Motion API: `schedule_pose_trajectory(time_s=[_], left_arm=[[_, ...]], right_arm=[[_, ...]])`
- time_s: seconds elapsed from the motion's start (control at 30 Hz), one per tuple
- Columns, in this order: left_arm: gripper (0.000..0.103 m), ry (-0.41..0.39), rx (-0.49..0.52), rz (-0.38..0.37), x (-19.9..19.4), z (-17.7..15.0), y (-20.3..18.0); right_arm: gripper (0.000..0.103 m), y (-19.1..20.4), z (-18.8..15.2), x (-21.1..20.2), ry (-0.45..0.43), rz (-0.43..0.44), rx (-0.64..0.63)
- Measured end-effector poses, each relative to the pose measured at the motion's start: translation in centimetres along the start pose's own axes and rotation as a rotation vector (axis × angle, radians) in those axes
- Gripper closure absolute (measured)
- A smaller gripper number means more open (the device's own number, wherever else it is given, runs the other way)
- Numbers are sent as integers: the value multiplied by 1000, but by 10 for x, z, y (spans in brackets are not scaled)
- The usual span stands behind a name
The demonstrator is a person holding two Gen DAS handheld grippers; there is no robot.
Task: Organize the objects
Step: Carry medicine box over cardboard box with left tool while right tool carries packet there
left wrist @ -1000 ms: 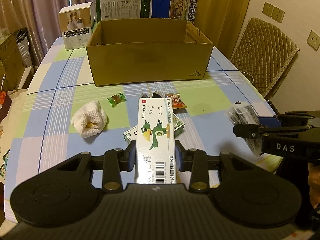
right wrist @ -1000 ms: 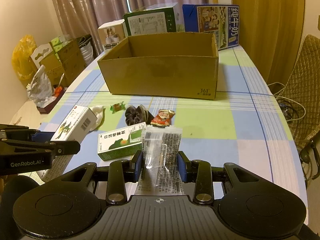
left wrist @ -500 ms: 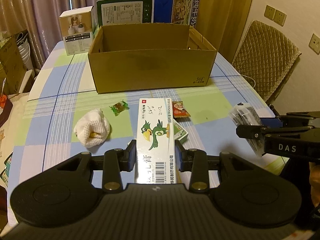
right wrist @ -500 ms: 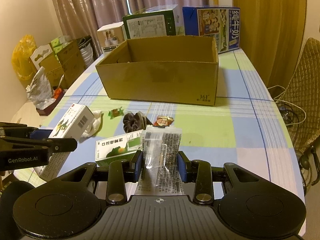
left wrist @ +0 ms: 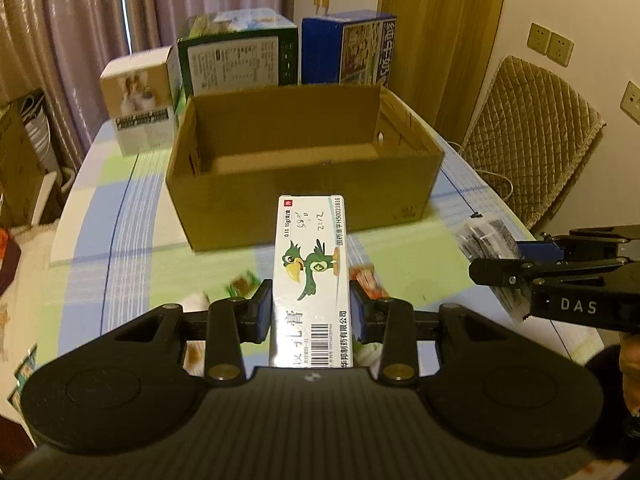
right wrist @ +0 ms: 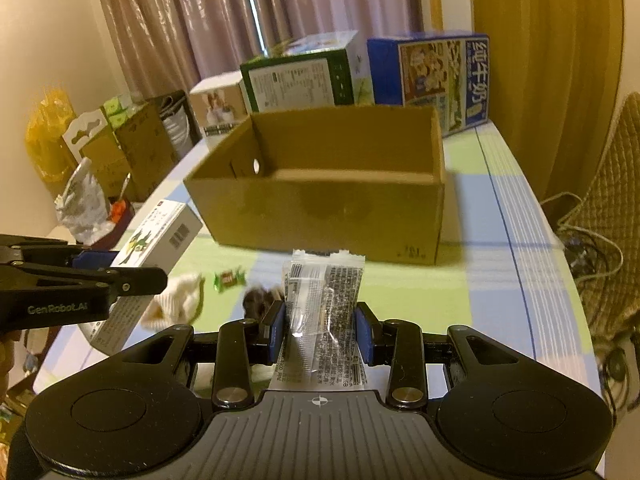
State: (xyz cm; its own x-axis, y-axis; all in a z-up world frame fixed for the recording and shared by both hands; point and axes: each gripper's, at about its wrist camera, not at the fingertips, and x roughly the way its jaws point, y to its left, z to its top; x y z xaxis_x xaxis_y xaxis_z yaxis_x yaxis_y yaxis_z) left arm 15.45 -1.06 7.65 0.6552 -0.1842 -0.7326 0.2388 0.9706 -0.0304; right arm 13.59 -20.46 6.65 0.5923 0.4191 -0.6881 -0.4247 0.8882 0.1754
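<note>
My left gripper [left wrist: 311, 314] is shut on a long white medicine box with a green parrot [left wrist: 311, 264], held above the table in front of the open cardboard box [left wrist: 304, 184]. My right gripper [right wrist: 320, 330] is shut on a clear plastic packet with black print [right wrist: 326, 296]. The cardboard box [right wrist: 320, 204] looks empty inside. From the right wrist view, the parrot box [right wrist: 160, 240] and left gripper show at the left. In the left wrist view the packet [left wrist: 486, 236] shows at the right.
On the checked tablecloth [right wrist: 500, 292] lie a green candy [right wrist: 226, 278], a white cloth [right wrist: 176, 300], a dark scrunchie [right wrist: 256, 300] and a red snack wrapper [left wrist: 368, 280]. Three cartons [left wrist: 240, 56] stand behind the cardboard box. A quilted chair [left wrist: 528, 140] is at the right.
Both grippers have risen and moved forward toward the cardboard box with their loads. The box looks nearer and its inside floor now shows. The items on the table have dropped lower in view.
</note>
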Motion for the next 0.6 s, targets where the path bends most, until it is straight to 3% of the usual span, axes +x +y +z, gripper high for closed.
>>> schedule_pose_trajectory(time_s=[0.3, 0.6], left_arm=[[70, -18, 19, 9, 21, 48, 8], [70, -9, 38, 6, 38, 73, 14]], right_arm=[[69, 0, 49, 18, -31, 20, -30], [69, -6, 81, 29, -45, 22, -45]])
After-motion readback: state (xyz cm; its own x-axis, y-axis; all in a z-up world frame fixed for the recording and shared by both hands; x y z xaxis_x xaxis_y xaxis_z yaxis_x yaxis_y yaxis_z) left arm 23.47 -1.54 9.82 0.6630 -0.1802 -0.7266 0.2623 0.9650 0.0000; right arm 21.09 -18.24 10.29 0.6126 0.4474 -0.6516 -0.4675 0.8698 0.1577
